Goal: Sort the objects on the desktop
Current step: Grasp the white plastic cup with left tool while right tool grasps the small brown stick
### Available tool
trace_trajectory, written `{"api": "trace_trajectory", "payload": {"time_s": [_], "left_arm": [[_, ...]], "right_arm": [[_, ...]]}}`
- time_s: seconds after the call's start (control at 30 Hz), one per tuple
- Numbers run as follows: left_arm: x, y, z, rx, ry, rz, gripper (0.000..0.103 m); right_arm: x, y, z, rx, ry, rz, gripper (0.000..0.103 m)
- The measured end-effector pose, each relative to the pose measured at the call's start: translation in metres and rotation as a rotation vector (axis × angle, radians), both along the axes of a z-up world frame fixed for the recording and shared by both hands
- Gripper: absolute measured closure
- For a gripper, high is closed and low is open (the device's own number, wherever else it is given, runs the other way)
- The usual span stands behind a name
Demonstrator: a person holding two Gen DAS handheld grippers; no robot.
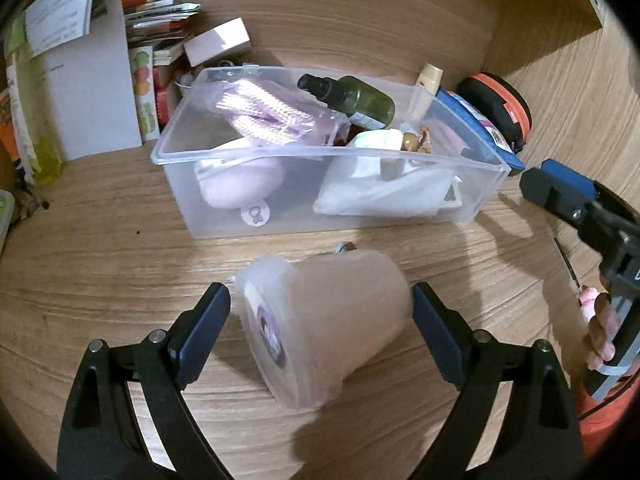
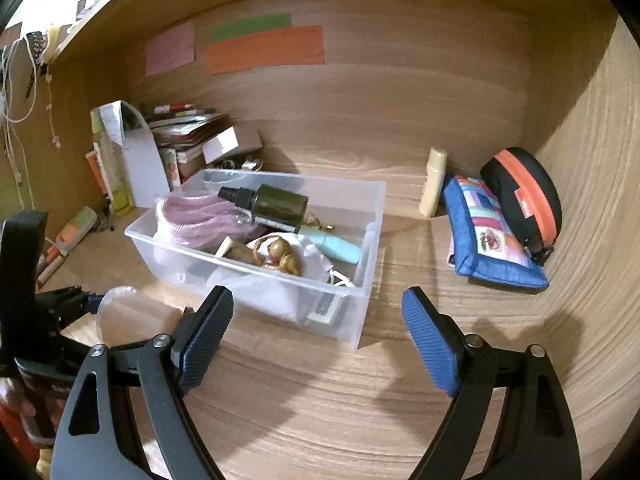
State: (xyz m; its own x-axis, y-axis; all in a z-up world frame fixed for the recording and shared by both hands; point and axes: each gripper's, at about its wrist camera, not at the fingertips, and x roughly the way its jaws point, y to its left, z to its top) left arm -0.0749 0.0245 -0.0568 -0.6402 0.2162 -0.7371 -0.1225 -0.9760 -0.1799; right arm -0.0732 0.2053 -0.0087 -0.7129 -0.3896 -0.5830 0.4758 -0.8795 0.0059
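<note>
A translucent plastic cup (image 1: 320, 320) with a purple sticker on its lid lies on its side on the wooden desk, just in front of the clear bin (image 1: 320, 154). My left gripper (image 1: 320, 296) stands open around it: the right pad is at the cup's base and the left pad sits just off the lid rim. My right gripper (image 2: 318, 300) is open with nothing between its fingers, low over the desk in front of the bin (image 2: 248, 268). In the right wrist view the cup (image 2: 132, 312) shows at the lower left. The bin holds a dark green spray bottle (image 1: 352, 98), a pink mesh item (image 1: 260, 112) and other small things.
A blue patchwork pouch (image 2: 488, 236), a black and orange zip case (image 2: 524, 196) and a cream tube (image 2: 434, 184) stand at the right by the side wall. Books and a white folder (image 1: 92, 92) fill the back left corner. Coloured notes (image 2: 264, 48) hang on the back panel.
</note>
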Motion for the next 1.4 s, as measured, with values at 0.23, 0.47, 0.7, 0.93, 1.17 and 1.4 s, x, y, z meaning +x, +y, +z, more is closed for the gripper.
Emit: {"api": "trace_trajectory", "payload": {"time_s": [0.23, 0.47, 0.7, 0.93, 1.17, 1.4], "left_arm": [[0.018, -0.023, 0.001, -0.023, 0.016, 0.017, 0.011], [0.02, -0.045, -0.005, 0.053, -0.023, 0.027, 0.011], [0.011, -0.032, -0.013, -0.035, -0.025, 0.035, 0.011], [0.008, -0.031, -0.011, -0.051, 0.016, 0.038, 0.019], [0.014, -0.044, -0.008, -0.046, 0.04, 0.058, 0.031], [0.026, -0.081, -0.005, -0.003, 0.073, 0.142, 0.033]], "right_arm": [[0.005, -0.011, -0.011, 0.012, -0.041, 0.038, 0.019], [0.004, -0.029, -0.033, -0.02, -0.173, 0.111, 0.019], [0.005, -0.042, -0.054, 0.0, -0.235, 0.144, 0.02], [0.014, -0.06, -0.059, 0.073, -0.194, 0.196, 0.023], [0.015, -0.092, -0.061, 0.137, -0.181, 0.284, 0.047], [0.004, -0.116, -0.067, 0.196, -0.209, 0.312, 0.068]]}}
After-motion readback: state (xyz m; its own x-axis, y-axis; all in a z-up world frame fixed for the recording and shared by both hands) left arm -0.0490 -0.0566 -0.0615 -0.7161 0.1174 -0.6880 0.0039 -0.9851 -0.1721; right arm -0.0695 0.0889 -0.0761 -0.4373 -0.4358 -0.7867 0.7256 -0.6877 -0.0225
